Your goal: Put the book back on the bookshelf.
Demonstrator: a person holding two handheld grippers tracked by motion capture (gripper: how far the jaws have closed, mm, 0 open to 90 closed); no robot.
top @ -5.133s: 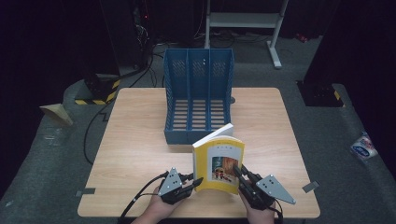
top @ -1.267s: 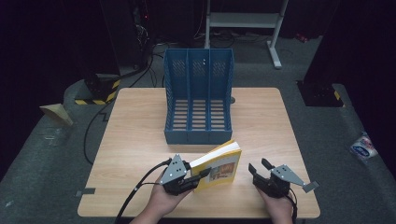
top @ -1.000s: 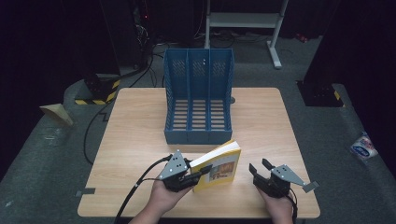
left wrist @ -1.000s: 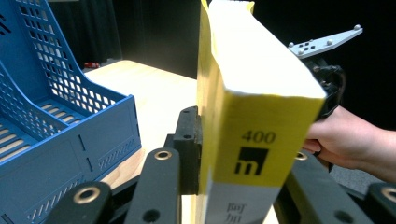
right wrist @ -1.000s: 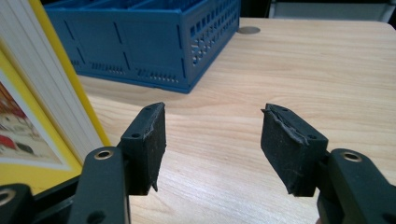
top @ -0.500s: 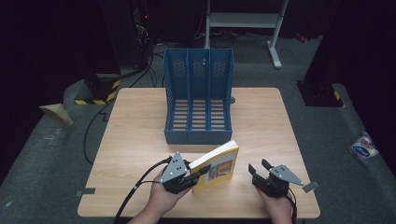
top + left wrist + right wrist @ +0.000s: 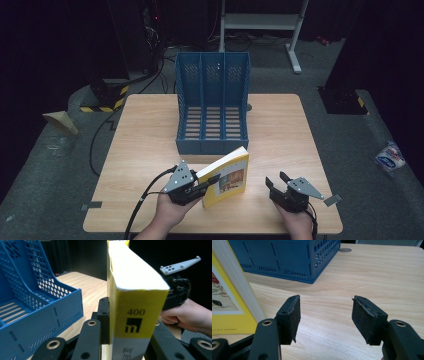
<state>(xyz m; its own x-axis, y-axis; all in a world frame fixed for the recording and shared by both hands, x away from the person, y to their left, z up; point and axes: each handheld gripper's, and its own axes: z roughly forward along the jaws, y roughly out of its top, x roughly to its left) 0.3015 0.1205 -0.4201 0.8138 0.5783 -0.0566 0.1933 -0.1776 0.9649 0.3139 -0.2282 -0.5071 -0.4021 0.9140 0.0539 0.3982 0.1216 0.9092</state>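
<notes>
Your left gripper [image 7: 212,181] is clamped on the book [image 7: 231,172], upright near the table's [image 7: 145,130] front edge. Your right gripper [image 7: 278,181] rests beside it, jaws apart and empty.

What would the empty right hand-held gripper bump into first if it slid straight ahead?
Probably the blue file rack: the right hand-held gripper points over bare table toward its corner, though it might just slip past.

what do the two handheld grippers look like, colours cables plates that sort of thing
Both are black, each with two jaws. The left gripper has a grey three-cornered plate on top and a black cable trailing off the near table edge. The right gripper carries the same kind of grey plate, dotted with small holes. Its jaws end in black pads with worn, ragged edges. No sleeves show on the forearms.
</notes>
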